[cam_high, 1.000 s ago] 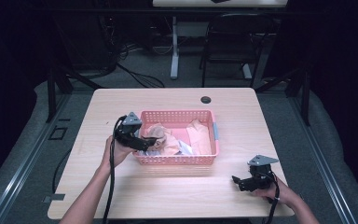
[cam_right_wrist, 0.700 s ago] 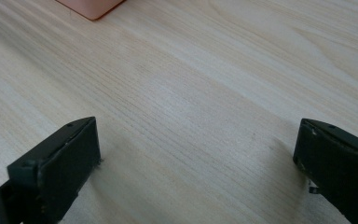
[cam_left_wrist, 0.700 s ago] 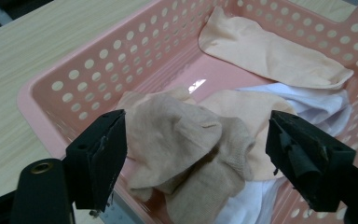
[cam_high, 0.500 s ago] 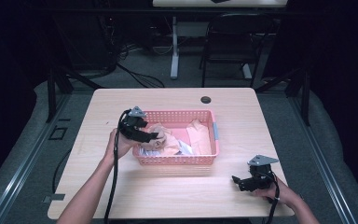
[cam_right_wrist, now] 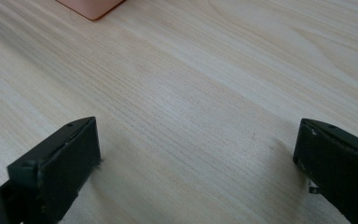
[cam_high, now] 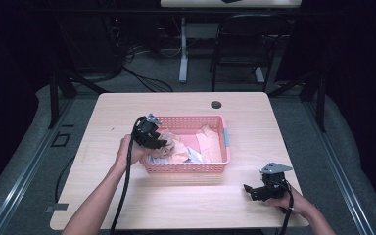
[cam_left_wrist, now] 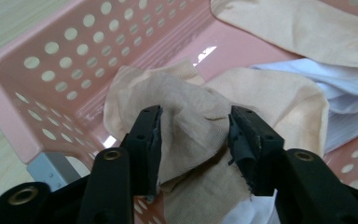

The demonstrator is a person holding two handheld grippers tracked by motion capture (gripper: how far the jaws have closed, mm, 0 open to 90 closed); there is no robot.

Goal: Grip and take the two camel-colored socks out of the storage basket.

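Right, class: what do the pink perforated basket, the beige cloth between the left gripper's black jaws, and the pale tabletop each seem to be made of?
Pink perforated basket: probably moulded plastic, glossy, with even round holes and bright glints. Beige cloth: thin, fine-ribbed knit fabric, matte, crumpled, with a frayed edge; possibly hosiery. Pale tabletop: wood or wood-look laminate, satin, with straight grain lines; which one is unclear.

Each bare-armed hand carries a black two-jaw gripper, the left gripper [cam_high: 162, 145] and the right gripper [cam_high: 247, 188], each trailing a black cable and topped by a grey three-cornered plate. Up close, the flat black jaws bear brass-coloured rivets and dark, seemingly rubber pads.
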